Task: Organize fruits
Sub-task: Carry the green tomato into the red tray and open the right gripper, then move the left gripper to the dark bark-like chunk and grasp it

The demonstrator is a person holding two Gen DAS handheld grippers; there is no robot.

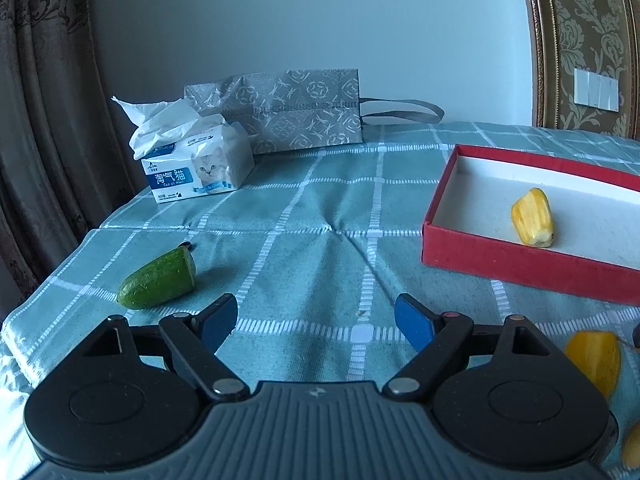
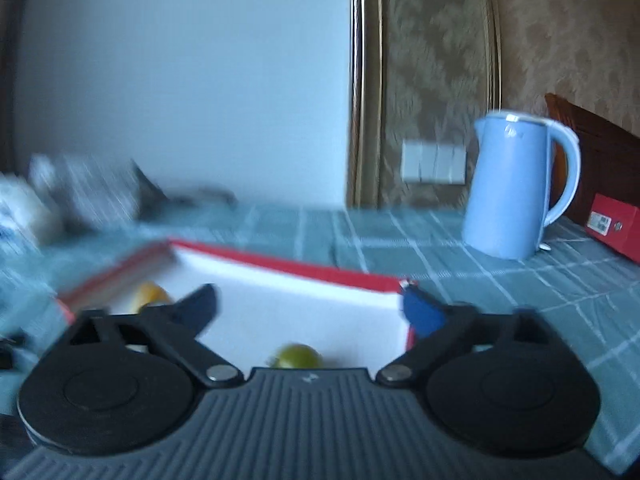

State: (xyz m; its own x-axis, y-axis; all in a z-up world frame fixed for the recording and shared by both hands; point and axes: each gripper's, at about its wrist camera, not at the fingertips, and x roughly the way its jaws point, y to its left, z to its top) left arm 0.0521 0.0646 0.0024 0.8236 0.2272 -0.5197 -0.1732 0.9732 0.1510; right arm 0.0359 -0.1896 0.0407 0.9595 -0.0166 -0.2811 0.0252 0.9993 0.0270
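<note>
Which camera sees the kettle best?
The right wrist view. The blue kettle stands whole on the cloth behind the red box, only a little blurred. The left wrist view does not show it at all.

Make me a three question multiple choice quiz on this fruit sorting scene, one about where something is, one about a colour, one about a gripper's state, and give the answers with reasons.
1. Where does the green cucumber piece lie?
A. in the red box
B. on the checked tablecloth
C. on the tissue pack

2. What colour is the kettle?
A. light blue
B. red
C. black

3. How does the right gripper stand?
A. shut on a fruit
B. shut on nothing
C. open, holding nothing

Answers:
1 B: it rests on the tablecloth, left of the left gripper and apart from the red box.
2 A: its body and handle are pale blue.
3 C: its jaws are spread wide, with a small green fruit lying loose in the box below.
</note>
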